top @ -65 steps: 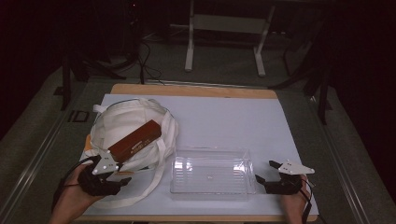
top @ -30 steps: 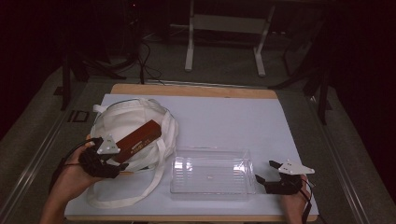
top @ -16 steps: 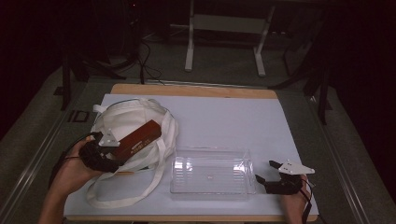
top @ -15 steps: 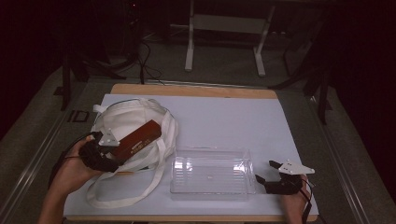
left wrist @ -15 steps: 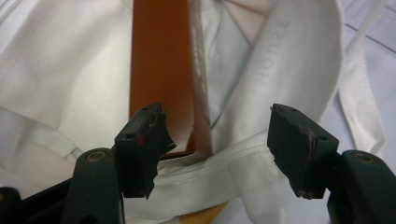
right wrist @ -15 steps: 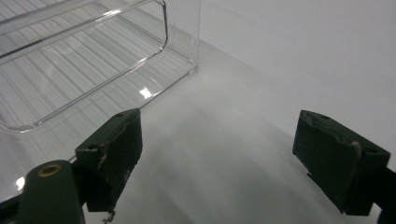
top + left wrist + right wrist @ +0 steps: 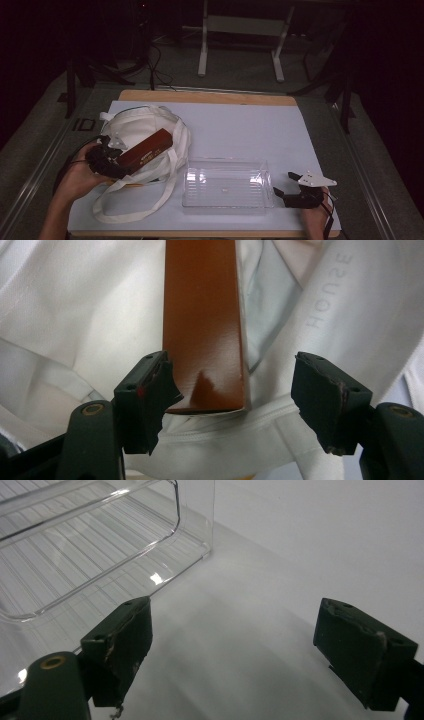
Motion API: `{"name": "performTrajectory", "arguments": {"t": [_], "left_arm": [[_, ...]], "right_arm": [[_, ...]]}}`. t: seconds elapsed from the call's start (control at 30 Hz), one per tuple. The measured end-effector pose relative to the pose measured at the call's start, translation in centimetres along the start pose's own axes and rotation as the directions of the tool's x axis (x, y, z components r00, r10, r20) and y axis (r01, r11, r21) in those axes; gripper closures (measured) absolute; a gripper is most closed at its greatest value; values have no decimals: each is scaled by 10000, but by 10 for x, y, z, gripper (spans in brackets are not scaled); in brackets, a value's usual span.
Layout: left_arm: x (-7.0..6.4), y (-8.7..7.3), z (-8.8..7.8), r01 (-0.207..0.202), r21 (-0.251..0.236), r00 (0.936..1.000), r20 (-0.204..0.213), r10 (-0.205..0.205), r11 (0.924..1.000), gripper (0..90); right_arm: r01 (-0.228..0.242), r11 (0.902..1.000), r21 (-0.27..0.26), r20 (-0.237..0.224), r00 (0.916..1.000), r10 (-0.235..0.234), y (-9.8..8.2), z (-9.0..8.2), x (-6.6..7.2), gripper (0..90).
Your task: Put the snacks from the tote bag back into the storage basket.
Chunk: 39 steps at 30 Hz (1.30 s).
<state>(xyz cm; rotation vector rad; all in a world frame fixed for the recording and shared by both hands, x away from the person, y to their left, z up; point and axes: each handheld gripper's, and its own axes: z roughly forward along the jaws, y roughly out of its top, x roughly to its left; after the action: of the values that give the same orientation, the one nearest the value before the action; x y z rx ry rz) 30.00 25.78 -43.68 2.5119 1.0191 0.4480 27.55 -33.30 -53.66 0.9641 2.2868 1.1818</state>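
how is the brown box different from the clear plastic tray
The brown box is opaque, reddish brown and long and narrow; the clear tray is see-through, ribbed and wider. The box lies tilted on the white cloth bag, its end between the open left tongs; the tray sits flat on the white table mat, empty, beside the right tongs. Both are rectangular.

The white bag (image 7: 340, 315) carries pale raised letters that read "HOUSE", seen in the left gripper view.
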Motion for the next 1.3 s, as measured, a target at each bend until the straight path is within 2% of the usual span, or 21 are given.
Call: {"name": "performTrajectory", "arguments": {"t": [0.37, 0.5, 0.57, 0.67, 0.87, 0.9, 1.3], "left_arm": [[14, 4, 8, 129, 438, 9988, 472, -150, 9990, 384], [16, 4, 9, 188, 536, 9983, 540, -217, 9984, 384], [19, 5, 12, 354, 665, 9975, 588, -393, 9972, 373], [20, 6, 14, 341, 805, 9977, 561, -387, 9962, 355], [25, 7, 21, 489, 1143, 9956, 743, -576, 9922, 351], [26, 8, 23, 517, 1220, 9937, 923, -632, 9912, 351], [31, 13, 30, 369, 1642, 9899, 1294, -586, 9857, 384]], "right_arm": [[-13, 10000, 45, -30, 10000, 13, 0, 0, 0, 158], [-25, 10000, 59, -35, 10000, 25, 0, 1, 0, 158], [-28, 10000, 65, -33, 10000, 28, 0, 1, 0, 158], [-33, 10000, 69, -38, 10000, 33, 0, 1, 0, 158], [-44, 10000, 75, -64, 10000, 44, 0, 1, -1, 158], [-47, 9999, 92, -64, 10000, 48, 0, 1, -1, 158], [-49, 9999, 156, -96, 9999, 50, 1, 1, -1, 158]]}}
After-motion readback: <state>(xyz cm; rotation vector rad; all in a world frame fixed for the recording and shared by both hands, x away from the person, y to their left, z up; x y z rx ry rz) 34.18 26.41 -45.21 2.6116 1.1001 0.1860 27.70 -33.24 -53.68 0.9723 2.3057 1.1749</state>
